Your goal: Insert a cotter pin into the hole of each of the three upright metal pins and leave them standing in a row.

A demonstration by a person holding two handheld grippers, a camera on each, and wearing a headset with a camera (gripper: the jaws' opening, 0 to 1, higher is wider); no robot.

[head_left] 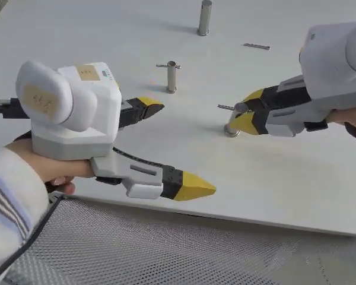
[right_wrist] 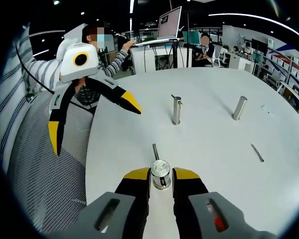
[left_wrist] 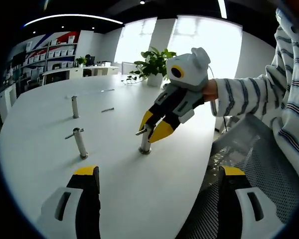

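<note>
Bright, even overhead lighting, soft short shadows, fisheye bending at edges.

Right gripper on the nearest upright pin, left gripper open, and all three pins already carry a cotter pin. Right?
Not quite: the far pin has no cotter pin in it; a loose cotter pin lies on the table near it, as the head view shows. The rest holds.

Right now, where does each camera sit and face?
Head view: on the headset, looking down at the table; left hand-held gripper, right hand-held gripper, a sleeve show.
Left gripper view: on the left one, facing the right one; own jaws wide apart.
Right gripper view: along its jaws, closed on the near pin.
All share the middle pin.
</note>
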